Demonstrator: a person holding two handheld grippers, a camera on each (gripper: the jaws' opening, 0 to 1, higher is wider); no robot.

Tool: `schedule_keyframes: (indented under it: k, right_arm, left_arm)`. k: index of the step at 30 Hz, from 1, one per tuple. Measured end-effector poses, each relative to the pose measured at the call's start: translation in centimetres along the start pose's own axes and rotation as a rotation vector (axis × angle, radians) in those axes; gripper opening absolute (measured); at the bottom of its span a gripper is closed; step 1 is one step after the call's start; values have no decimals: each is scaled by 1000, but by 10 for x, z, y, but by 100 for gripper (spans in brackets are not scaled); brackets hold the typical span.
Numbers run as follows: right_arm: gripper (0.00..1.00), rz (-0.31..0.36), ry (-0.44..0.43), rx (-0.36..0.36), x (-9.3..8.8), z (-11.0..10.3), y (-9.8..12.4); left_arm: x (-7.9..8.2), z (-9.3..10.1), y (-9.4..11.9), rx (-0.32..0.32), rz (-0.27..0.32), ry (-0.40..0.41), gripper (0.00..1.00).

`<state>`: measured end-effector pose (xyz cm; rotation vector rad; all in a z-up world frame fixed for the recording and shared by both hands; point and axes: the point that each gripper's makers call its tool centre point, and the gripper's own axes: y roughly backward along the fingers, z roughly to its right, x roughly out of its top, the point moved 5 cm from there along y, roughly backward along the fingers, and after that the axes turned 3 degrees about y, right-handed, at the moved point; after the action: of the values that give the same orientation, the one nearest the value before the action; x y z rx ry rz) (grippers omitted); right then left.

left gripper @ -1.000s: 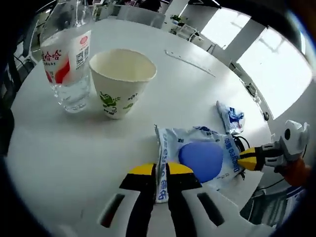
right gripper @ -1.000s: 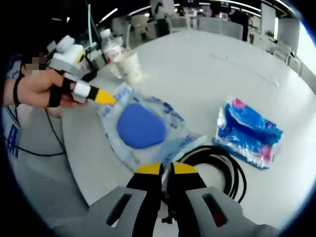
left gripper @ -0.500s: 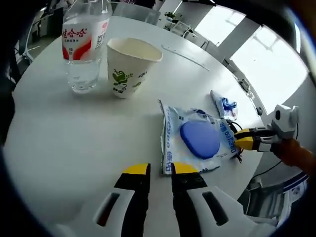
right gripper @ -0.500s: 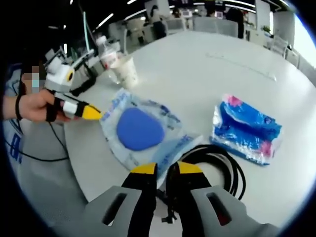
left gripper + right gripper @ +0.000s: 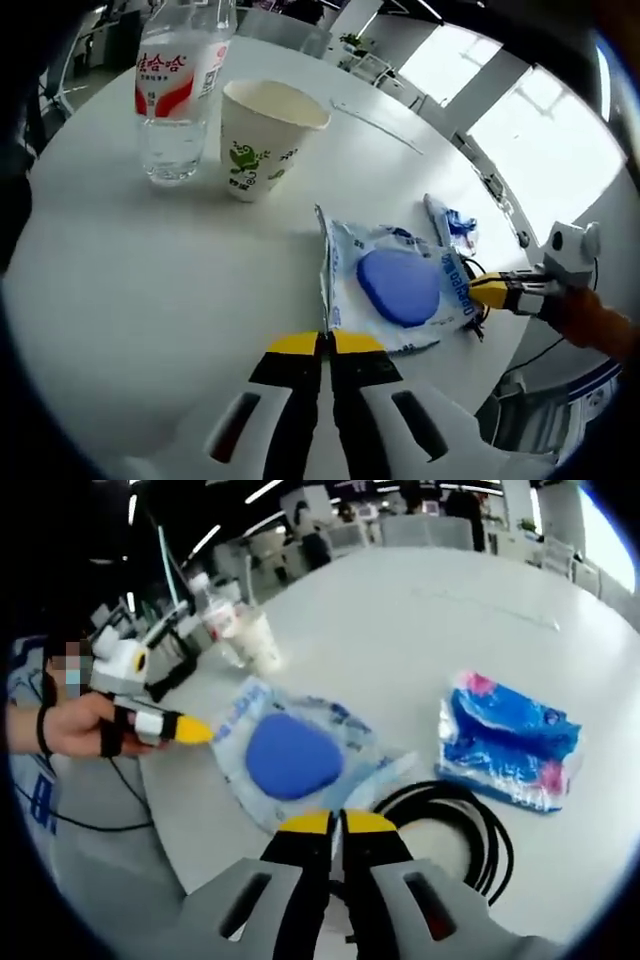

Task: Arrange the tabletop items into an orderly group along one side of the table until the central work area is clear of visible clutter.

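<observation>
Left gripper [image 5: 325, 343] fingers clamp the near edge of the clear plastic pouch holding a blue oval pad [image 5: 395, 288]; right gripper [image 5: 338, 824] fingers clamp its opposite edge. Pouch lies on the round white table [image 5: 150, 290], beside 1 black coiled cable [image 5: 455, 825] and 1 blue-pink tissue pack [image 5: 510, 740].

Left gripper [image 5: 326, 342], right gripper [image 5: 336, 823]: yellow tips, black fingers, white-grey housing; black strap on hand [image 5: 75, 725].

Left gripper [image 5: 327, 342] fingers pressed together, level over the table; right gripper [image 5: 336, 823] likewise closed.
</observation>
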<state>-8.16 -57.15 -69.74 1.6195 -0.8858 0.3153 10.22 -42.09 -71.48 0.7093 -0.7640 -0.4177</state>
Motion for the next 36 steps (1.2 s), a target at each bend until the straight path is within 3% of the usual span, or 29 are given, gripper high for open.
schedule_keyframes:
  k: [11, 17, 29, 36]
  right_arm:
    - [0, 53, 56, -14, 35, 14, 8]
    - [0, 61, 82, -24, 48, 22, 9]
    - [0, 73, 91, -34, 68, 26, -4]
    - [0, 52, 84, -25, 65, 28, -21]
  left_arm:
    - [34, 14, -10, -18, 77, 31, 0]
    - [42, 16, -19, -15, 99, 68, 0]
    - [58, 14, -23, 5, 136, 103, 0]
    - [60, 6, -26, 27, 140, 121, 0]
